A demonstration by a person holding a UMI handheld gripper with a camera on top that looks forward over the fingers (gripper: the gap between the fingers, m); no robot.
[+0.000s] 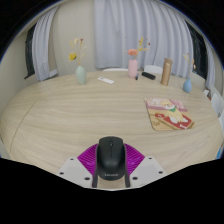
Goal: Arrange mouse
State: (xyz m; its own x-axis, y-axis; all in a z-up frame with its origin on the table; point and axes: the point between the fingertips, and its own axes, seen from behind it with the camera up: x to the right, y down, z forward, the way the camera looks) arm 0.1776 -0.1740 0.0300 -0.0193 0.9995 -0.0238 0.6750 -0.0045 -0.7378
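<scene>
A black computer mouse (pixel 110 157) sits between my gripper's (pixel 110 163) two fingers, its nose pointing away over the wooden table (pixel 70 110). The purple pads (pixel 92 157) press against both sides of the mouse. The fingers are shut on it. I cannot tell whether the mouse rests on the table or is held just above it.
A colourful book or mat (pixel 167 114) lies ahead to the right. At the table's far edge stand a teal vase with flowers (pixel 80 72), a pink vase (pixel 134 68), a brown bottle (pixel 166 71), a blue bottle (pixel 187 86) and small flat items (pixel 106 80).
</scene>
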